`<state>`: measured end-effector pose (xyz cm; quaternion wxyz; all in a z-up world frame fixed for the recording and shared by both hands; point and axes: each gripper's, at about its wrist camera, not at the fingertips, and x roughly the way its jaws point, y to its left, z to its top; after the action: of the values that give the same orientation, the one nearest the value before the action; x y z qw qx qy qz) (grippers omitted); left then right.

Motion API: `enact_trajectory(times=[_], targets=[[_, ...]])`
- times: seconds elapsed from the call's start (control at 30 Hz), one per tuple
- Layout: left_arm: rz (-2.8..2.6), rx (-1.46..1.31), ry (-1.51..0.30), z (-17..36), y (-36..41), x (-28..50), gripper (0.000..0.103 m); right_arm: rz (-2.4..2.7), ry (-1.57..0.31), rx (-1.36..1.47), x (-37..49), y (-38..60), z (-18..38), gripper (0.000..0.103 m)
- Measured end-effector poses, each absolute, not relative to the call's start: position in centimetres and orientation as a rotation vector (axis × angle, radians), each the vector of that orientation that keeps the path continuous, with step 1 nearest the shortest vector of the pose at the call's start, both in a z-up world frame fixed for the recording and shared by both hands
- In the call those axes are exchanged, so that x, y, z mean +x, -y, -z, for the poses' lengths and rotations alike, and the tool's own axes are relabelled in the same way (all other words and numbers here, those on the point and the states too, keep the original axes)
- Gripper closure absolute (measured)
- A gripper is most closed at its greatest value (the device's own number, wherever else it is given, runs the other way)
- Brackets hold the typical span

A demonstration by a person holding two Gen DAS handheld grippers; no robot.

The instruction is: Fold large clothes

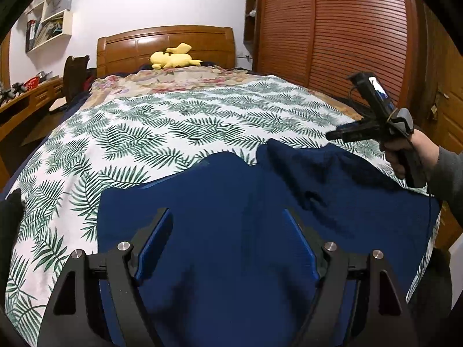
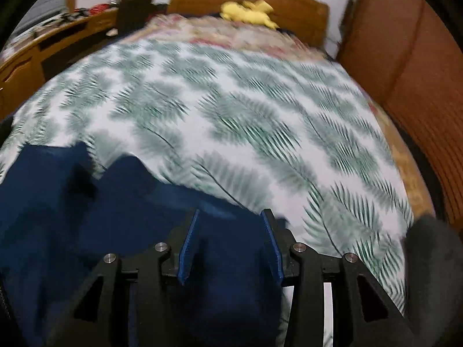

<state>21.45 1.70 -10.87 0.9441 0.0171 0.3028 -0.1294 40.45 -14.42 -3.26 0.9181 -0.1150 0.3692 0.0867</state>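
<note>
One navy garment (image 1: pixel 220 202), lower centre of frame, spread on the leaf-print bedspread (image 1: pixel 144 133) with its top edge bunched (no tidy fold showing). Left gripper (image 1: pixel 228 231): jaws wide, empty. Right gripper (image 2: pixel 231 228): jaws parted, holding nothing. Folding looks barely begun.

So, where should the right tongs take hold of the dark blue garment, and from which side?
Probably the far right corner of the dark blue garment, where the cloth is bunched and raised above the leaf-print sheet. Come from the right edge, low, with the open right tongs sliding one finger under the fold. The flat middle offers nothing to pinch.
</note>
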Motion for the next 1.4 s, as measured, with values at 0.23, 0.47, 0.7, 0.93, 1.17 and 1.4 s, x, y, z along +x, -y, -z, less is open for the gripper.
enact_trajectory(times=[0.23,0.47,0.7,0.93,1.17,1.4], targets=[[0.264,0.083,-0.642,11.8,-0.2,21.9,0.025,-0.147,-0.902,-0.092,43.4,19.1,6.3,0.059],[0.264,0.096,-0.673,12.7,0.2,22.2,0.025,-0.221,-0.914,0.014,45.3,20.4,7.2,0.098],[0.265,0.093,-0.686,12.9,0.3,22.2,0.025,-0.042,-0.733,-0.062,43.9,23.1,5.1,0.101],[0.262,0.097,-0.692,13.0,0.4,22.3,0.025,-0.040,-0.775,-0.086,44.3,23.1,5.3,0.101],[0.262,0.095,-0.691,13.0,0.5,22.2,0.025,-0.099,-0.728,-0.141,38.4,21.1,1.5,0.057],[0.259,0.104,-0.689,13.0,0.5,22.2,0.025,-0.257,-0.743,-0.103,32.0,19.1,1.7,0.050]])
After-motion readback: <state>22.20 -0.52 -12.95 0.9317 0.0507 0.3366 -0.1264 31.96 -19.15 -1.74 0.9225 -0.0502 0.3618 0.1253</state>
